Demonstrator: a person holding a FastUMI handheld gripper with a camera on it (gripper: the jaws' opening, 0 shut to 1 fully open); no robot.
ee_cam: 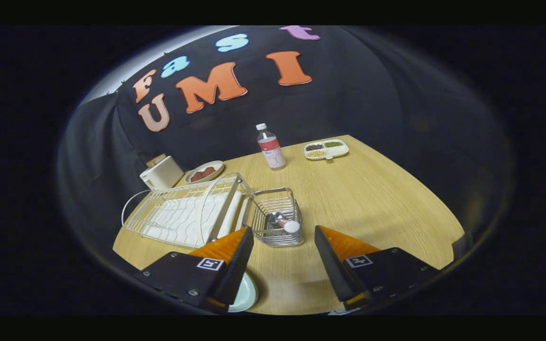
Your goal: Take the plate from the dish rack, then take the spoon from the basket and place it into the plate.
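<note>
You are holding the gripper (284, 258) spread and empty. The plate (247, 293) is lying under its left finger, so the spoon (285, 223) in the basket (277, 219) just ahead is waiting.

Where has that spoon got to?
The white-handled spoon lies inside the small wire basket beside the white dish rack, just ahead of the open orange fingers.

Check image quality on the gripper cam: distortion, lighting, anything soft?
Gripper view: strong fisheye bend, the table edge curves. Lighting is dim and even, falling off toward the cloth wall. The dish rack, basket and bottle read reasonably sharp; the open gripper casts soft shadows near the plate.
</note>
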